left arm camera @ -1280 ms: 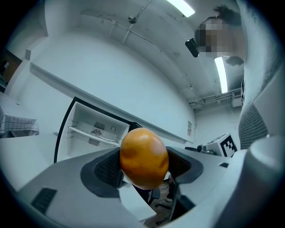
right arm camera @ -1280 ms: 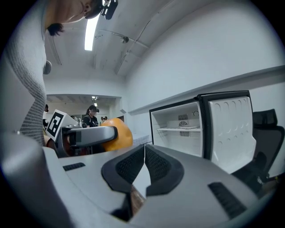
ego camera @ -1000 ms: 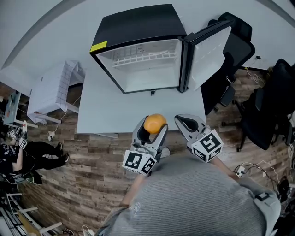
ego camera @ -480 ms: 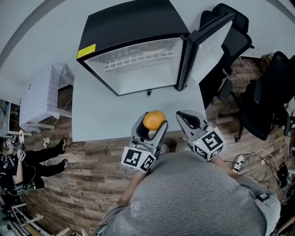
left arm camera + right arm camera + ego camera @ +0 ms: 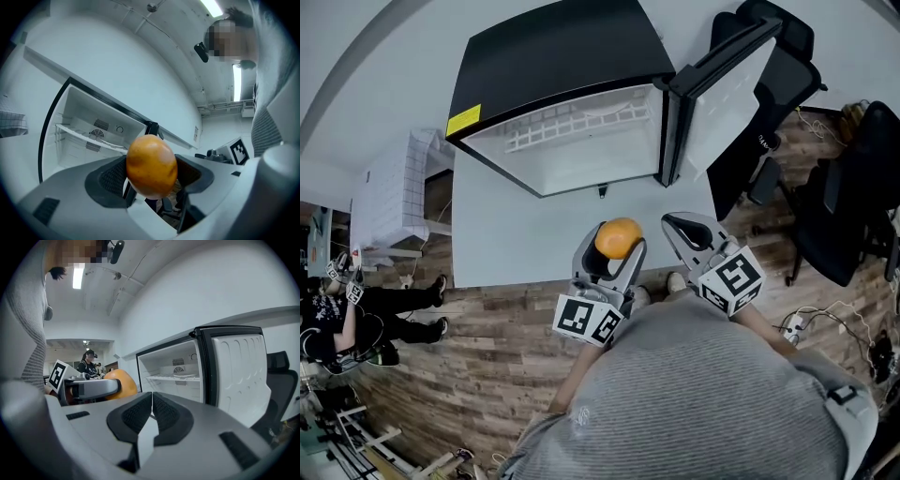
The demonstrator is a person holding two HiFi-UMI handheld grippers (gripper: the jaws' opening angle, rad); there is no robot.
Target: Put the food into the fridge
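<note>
An orange (image 5: 618, 237) (image 5: 151, 165) sits clamped between the pads of my left gripper (image 5: 611, 246) (image 5: 152, 176), held in the air just before the near edge of the pale platform (image 5: 516, 230). The small black fridge (image 5: 565, 98) stands on that platform with its door (image 5: 727, 89) swung open to the right. Its white inside (image 5: 93, 136) (image 5: 176, 369) shows a wire shelf. My right gripper (image 5: 684, 230) (image 5: 151, 414) hangs beside the left one, its pads pressed together with nothing between them. The orange (image 5: 123, 382) also shows at the left of the right gripper view.
A black office chair (image 5: 853, 187) and cables lie to the right on the wooden floor (image 5: 487, 356). A white gridded box (image 5: 389, 197) stands left of the platform. A seated person (image 5: 347, 319) is at the far left edge.
The fridge and platform have slid slightly left and nearer in the head view. Both grippers kept their pose, the orange still held.
</note>
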